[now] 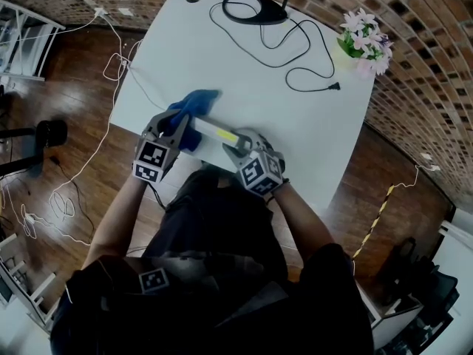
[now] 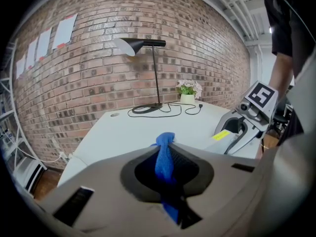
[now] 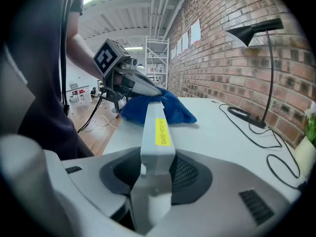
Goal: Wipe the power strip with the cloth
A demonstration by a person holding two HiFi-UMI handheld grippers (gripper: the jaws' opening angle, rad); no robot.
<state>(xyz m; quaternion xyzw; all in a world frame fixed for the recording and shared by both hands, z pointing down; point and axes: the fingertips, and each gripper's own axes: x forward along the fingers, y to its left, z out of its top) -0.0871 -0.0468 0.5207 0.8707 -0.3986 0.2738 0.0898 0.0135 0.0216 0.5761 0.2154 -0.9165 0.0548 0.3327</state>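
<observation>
A long white power strip (image 1: 213, 133) with a yellow label lies along the near part of the white table (image 1: 310, 124). My right gripper (image 1: 240, 148) is shut on its near end; in the right gripper view the power strip (image 3: 157, 132) runs out from between the jaws. My left gripper (image 1: 176, 126) is shut on a blue cloth (image 1: 194, 103), which is pinched upright between the jaws in the left gripper view as a narrow fold of cloth (image 2: 164, 157). The cloth (image 3: 160, 107) lies bunched over the strip's far end, with the left gripper (image 3: 133, 83) right behind it.
A black desk lamp (image 1: 251, 7) stands at the table's far edge, and its cord with a plug (image 1: 314, 76) trails across the top. A pot of pink flowers (image 1: 366, 41) sits at the far right corner. White cables (image 1: 74, 191) lie on the wooden floor at left.
</observation>
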